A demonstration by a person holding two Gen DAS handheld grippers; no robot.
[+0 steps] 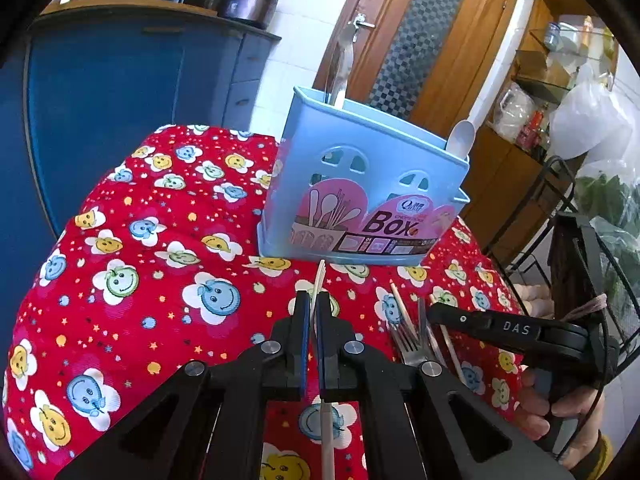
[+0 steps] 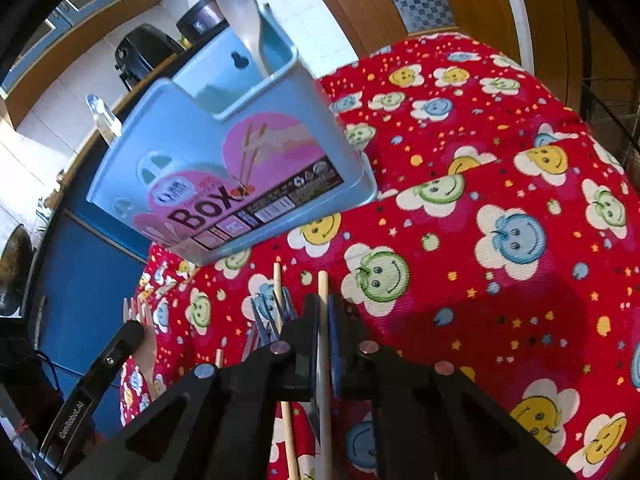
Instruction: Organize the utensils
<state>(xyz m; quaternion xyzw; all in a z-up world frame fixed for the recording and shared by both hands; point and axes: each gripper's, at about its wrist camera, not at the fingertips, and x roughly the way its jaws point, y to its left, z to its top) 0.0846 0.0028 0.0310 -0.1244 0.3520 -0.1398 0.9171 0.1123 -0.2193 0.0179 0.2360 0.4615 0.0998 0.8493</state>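
Utensils: a mixed bunch, some already standing in the blue utensil box, the rest lying loose on the red smiley-face cloth in front of it.

Left wrist view, box: it sits upright on the cloth, just beyond my claw, pink "Box" label facing me.
Left wrist view, in the box: a metal utensil sticks up from the far-left compartment, a pale plastic spoon from the right one.
Left wrist view, my left claw: clamped tight on a thin pale utensil. Its tip pokes out toward the box and a light handle runs back under the claw. Could be a plastic fork, can't say for sure.
Left wrist view, on the cloth: a metal fork and wooden chopsticks lie to the right of my claw.
Left wrist view, other claw: my right gripper reaches in from the right, its finger right over that pile.

Right wrist view, my right claw: squeezed onto one wooden chopstick, which runs straight through between the pads.
Right wrist view, leftovers: a second chopstick and the fork tines lie just left of it on the cloth.
Right wrist view, box: looks tilted from here, up and to the left, spoon poking out the top.
Right wrist view, left claw: it shows at the lower left edge, with pale prongs sticking out past its finger.
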